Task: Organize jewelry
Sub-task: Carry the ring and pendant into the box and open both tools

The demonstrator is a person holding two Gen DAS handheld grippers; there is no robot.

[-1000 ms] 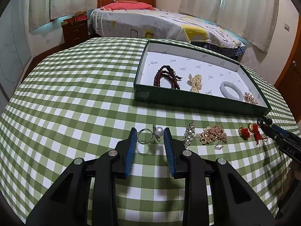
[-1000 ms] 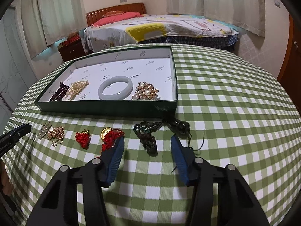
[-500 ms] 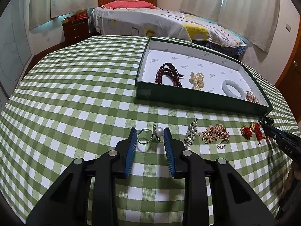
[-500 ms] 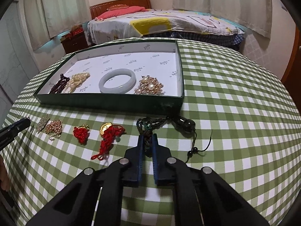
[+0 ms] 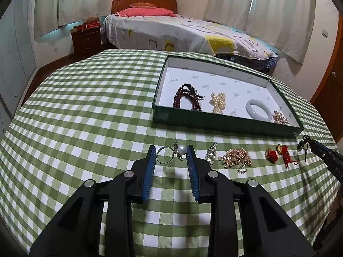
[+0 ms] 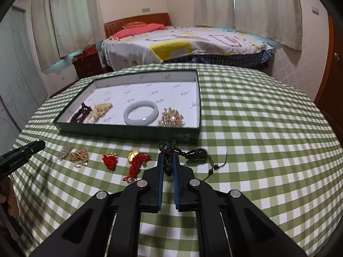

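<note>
1. Two views. Left wrist: the left gripper stands part open and grips nothing; the ring and its pearl lie on the counter between the fingers, at their tips, low centre of frame. The ring's long axis runs across the gap. The box sits upper right of the gripper.
2. Same view: the right gripper enters at the right edge, with cord at its tip.
3. Right wrist: the right gripper is closed on the dark cord, which runs lengthwise up between the fingers; its pendant trails right, apparently on the cloth. The box lies straight ahead, above centre, nearer this hand.
4. Surface: green checked cloth, soft. Behind, a bed and curtains.
</note>
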